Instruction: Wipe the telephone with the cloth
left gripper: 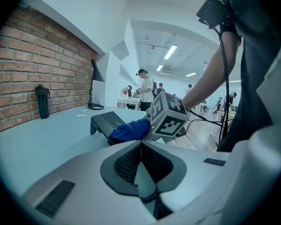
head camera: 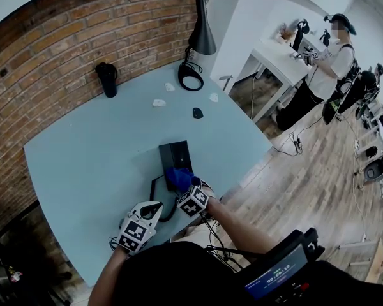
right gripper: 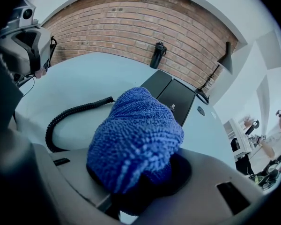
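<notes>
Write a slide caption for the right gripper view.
Right gripper, shut on a blue microfibre cloth, faces the black desk telephone; its coiled cord curls at left.

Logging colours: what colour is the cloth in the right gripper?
The cloth is blue, clearest in the right gripper view.

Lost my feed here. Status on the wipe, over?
Left hand-held gripper shut, empty. Right hand-held gripper shut on blue cloth, cloth on telephone near end. Coiled cord alongside, not blocking.
</notes>
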The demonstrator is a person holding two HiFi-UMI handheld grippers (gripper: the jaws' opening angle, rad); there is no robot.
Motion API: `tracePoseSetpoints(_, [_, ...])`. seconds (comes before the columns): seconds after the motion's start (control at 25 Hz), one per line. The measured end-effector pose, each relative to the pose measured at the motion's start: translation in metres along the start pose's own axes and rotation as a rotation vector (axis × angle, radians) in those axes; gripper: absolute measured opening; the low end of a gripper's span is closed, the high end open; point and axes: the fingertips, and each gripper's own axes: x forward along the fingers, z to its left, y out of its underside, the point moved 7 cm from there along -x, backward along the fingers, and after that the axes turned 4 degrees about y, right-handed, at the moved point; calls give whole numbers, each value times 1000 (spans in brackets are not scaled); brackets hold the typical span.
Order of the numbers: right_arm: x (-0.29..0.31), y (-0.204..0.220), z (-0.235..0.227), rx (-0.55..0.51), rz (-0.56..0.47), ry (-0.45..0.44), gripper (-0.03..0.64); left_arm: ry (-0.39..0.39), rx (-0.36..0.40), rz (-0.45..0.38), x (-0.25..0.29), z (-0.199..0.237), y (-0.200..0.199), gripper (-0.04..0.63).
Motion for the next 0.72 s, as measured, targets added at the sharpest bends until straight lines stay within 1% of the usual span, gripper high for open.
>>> tracePoseSetpoints(0.08, [-1, 3, 2, -19, 18, -16, 167, 1, -2, -1, 1, 0, 0, 23])
tracePoseSetpoints(0.2, [-1, 15, 12, -121, 46, -11, 186, -3, -1, -3, 1, 1, 0, 23])
tracePoseSetpoints(0.28, [-1, 17, 15, -138, 68, -14, 187, -7, -5, -16, 0, 3, -1, 23])
tracePoseSetpoints(0.32, [-1, 16, 15, -137, 87, -32, 187, -8, -9, -22, 1, 4, -3, 23])
tracePoseSetpoints(0.36, [-1, 14, 14, -139, 109, -64, 187, -9, -15, -26, 1, 5, -5, 23])
tracePoseSetpoints(0.4, [-1, 13, 13, -145, 135, -119, 187, -9, -17, -29, 2, 5, -6, 23])
tracePoseSetpoints(0.48, [-6, 11, 12, -173, 193, -288, 187, -8, -16, -35, 2, 6, -8, 23])
tracePoseSetpoints(0.6, [-23, 9, 6, -288, 299, -521, 187, -6, -15, -51, 0, 4, -10, 23])
tracePoseSetpoints(0.64, [-28, 8, 1, -333, 326, -560, 190, -6, -17, -56, -1, 4, -12, 23])
tracePoseSetpoints(0.68, [-29, 2, -9, -381, 323, -541, 190, -8, -20, -60, -2, 3, -13, 23])
tracePoseSetpoints(0.72, [-28, -8, -21, -412, 289, -485, 191, -12, -22, -65, -3, 3, -14, 23])
